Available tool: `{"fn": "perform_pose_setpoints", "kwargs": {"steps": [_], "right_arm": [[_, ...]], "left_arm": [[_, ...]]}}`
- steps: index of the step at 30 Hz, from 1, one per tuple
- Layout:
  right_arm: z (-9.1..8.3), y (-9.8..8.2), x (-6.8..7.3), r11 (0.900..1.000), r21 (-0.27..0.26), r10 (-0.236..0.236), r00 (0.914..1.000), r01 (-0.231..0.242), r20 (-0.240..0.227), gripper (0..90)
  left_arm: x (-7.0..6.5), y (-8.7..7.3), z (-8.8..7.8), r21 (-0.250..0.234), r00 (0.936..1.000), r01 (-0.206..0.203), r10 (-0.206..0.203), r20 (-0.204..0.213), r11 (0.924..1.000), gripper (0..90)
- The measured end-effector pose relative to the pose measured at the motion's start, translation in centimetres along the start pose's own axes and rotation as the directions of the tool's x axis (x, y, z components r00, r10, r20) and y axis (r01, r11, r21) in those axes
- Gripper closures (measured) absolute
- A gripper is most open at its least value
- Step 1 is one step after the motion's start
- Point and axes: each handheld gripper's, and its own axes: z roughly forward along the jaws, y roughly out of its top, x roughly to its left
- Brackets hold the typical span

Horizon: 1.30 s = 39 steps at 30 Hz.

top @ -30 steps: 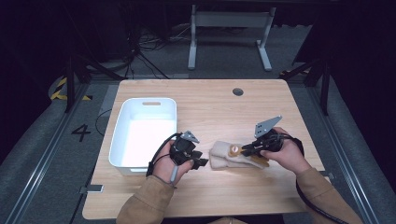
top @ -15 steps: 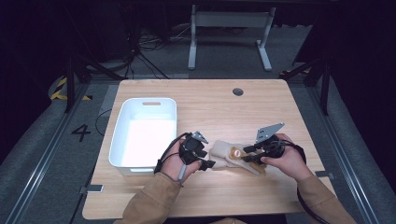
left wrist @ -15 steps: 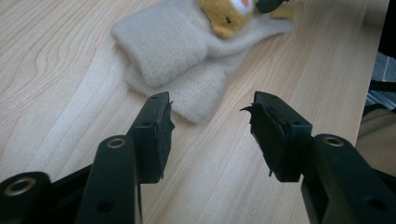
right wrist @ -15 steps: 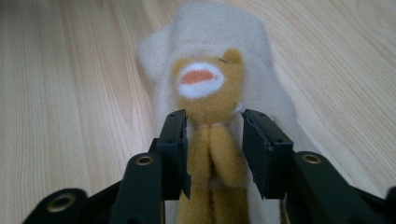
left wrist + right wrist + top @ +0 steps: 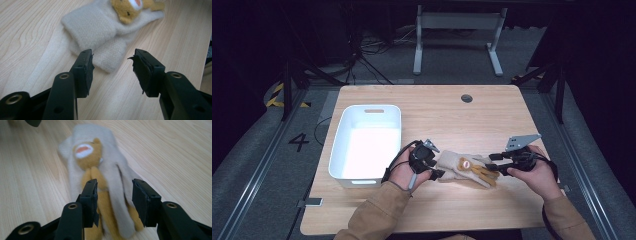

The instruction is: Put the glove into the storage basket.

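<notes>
Both sets of fingers newly parted — left gripper, right gripper — off the beige glove, empty.

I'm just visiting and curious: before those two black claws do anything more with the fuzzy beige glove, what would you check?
1. Beige fleece glove with a brown bear lies flat on the wooden table: ok.
2. Left gripper open, jaws just widened, off the cuff: ok.
3. Right gripper open, jaws astride the glove's fingers: ok.
4. White plastic bin within reach: ok.
5. Second glove underneath: cannot tell.
</notes>
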Motion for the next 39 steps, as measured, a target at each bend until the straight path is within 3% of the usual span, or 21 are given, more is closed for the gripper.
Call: {"fn": "perform_pose_setpoints", "kwargs": {"steps": [10, 16, 19, 25, 34, 39], "right_arm": [[-1.0, -2.3, -1.0, 0.997, 0.045, 0.060, 0.9962, -0.063, 0.063, 56.2], [-1.1, -2.9, -1.5, 0.994, 0.064, 0.081, 0.9945, -0.086, 0.066, 55.8], [-0.8, -3.2, -1.5, 0.991, 0.094, 0.094, 0.9949, -0.097, 0.036, 54.9], [0.2, -3.4, -1.3, 0.986, 0.154, 0.062, 0.9980, -0.063, 0.009, 50.2], [1.7, -3.6, -1.0, 0.982, 0.186, 0.011, 0.9999, -0.012, 0.011, 46.8], [2.0, -3.5, -1.0, 0.982, 0.186, -0.015, 0.9997, 0.018, -0.018, 64.9]], "left_arm": [[0.4, -0.1, 0.2, -0.016, 1.0000, -0.002, 0.003, 0.004, 0.9999, 59.1], [0.8, -0.3, 0.5, -0.010, 1.0000, 0.009, -0.009, -0.002, 0.9999, 60.0], [1.0, -0.4, 0.6, -0.008, 1.0000, 0.002, -0.002, -0.003, 1.0000, 60.3], [1.0, -0.4, 1.0, -0.002, 1.0000, -0.002, 0.002, 0.005, 1.0000, 58.2], [1.0, -0.4, 1.9, 0.002, 0.9999, -0.012, 0.012, -0.012, 0.9999, 53.8], [1.1, -0.3, 2.9, 0.013, 0.9993, -0.010, 0.010, -0.037, 0.9999, 49.8]]}}
